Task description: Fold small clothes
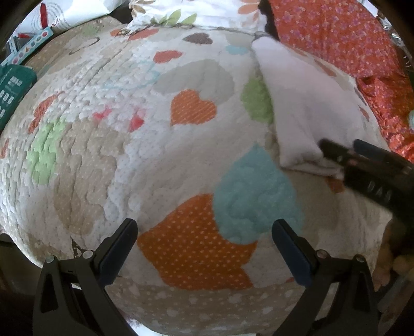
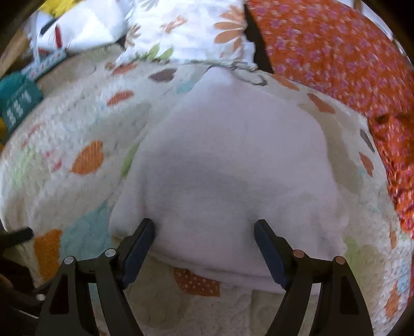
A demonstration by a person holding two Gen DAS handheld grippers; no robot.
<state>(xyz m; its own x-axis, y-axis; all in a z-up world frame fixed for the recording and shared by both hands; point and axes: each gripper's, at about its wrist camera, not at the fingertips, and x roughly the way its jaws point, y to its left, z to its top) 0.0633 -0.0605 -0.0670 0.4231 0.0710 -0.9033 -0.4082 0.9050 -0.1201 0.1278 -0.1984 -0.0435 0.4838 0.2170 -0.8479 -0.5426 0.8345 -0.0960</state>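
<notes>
Your left gripper [image 1: 204,240] hangs with its jaws spread wide and nothing between them, above a quilt [image 1: 124,144] patterned with orange, green, blue and grey hearts. From the left wrist camera, a dark green packet [image 1: 13,95] lies at 9 o'clock at the quilt's edge, and a white bag with red print [image 1: 67,13] sits at 11 o'clock. A white pillow with orange flowers and green leaves [image 1: 186,13] lies at 12 o'clock. An orange cloth with small purple flowers [image 1: 341,38] fills 1 to 3 o'clock.

The white garment [image 1: 305,103] lies flat on the quilt at 2 o'clock from your left gripper, well apart from it. It looks like a folded stack, with layered edges along its near side.

Your right gripper [image 2: 204,243] shows in its own camera with jaws released and spread, one finger on either side of the garment's near edge and over the cloth; whether the fingers [image 2: 141,245] touch it cannot be told. Both views are blurred. No box, basket or other open container is clear enough to tell its contents.
</notes>
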